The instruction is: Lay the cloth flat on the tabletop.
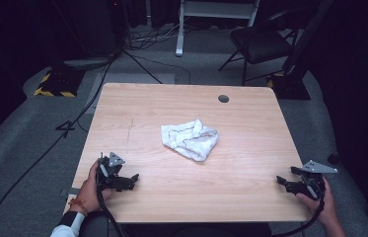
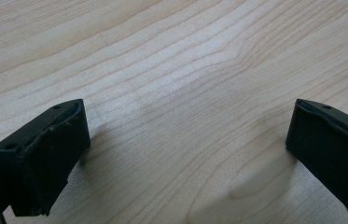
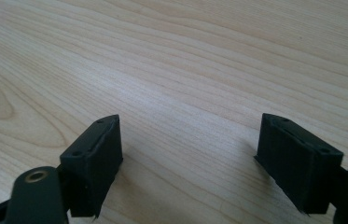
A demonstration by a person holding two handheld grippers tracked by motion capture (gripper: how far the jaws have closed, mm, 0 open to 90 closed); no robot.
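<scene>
High view: your white cloth point(image 1: 190, 139) lies crumpled in a loose heap near the middle of the wooden table point(image 1: 250, 148), its ridged folds bunched and one flap turned over. No writing is readable on it. Your left gripper point(image 1: 131, 180) rests at the near left edge, your right gripper point(image 1: 281, 180) at the near right corner; the cloth sits between them and farther out, well apart from both.

Left gripper view: your jaws stand wide apart over bare wood grain, nothing between them.

Right gripper view: your jaws likewise stand apart, bare tabletop between them.
</scene>
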